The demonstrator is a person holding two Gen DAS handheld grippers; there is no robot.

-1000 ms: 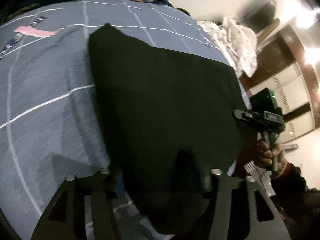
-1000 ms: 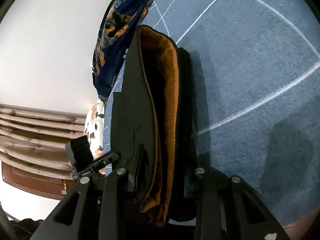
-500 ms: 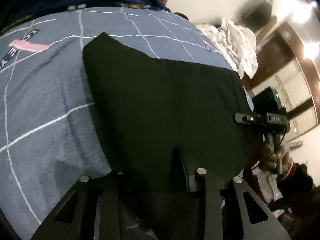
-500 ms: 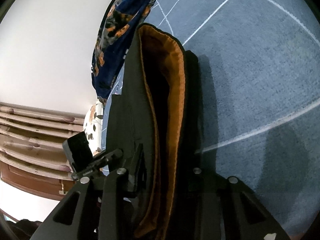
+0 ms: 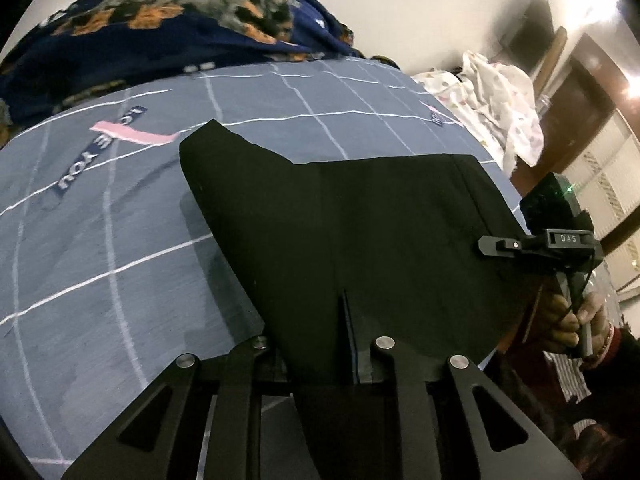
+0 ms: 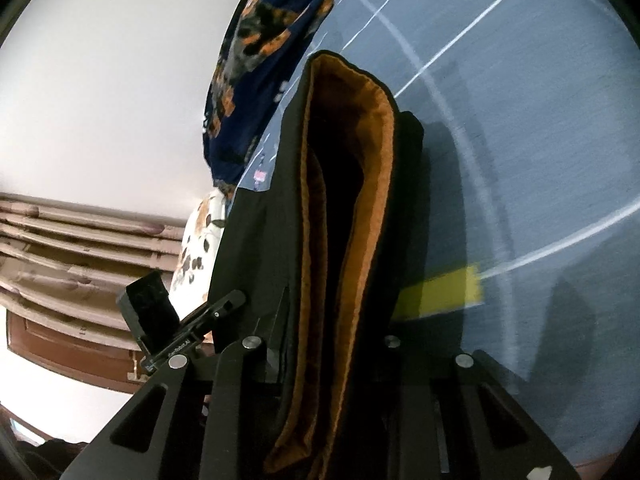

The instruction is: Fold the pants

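Above the bed (image 5: 100,280), both my jaws are clamped on the black pants' (image 5: 360,232) near edge, the panel stretching toward twelve o'clock, its long axis running left-right between them.

Matt black cloth pants (image 5: 360,232) with fuzzy orange lining (image 6: 372,184); woven bedsheet (image 5: 100,272).

The left hand-held gripper (image 5: 340,344) and right hand-held gripper (image 6: 328,352) are each clamped on fabric.

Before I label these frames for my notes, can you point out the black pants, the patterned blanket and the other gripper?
black pants (image 5: 360,220), left wrist view, flat middle panel.
patterned blanket (image 5: 160,40), left wrist view, bunched top.
right gripper (image 5: 520,246), left wrist view, black bar.
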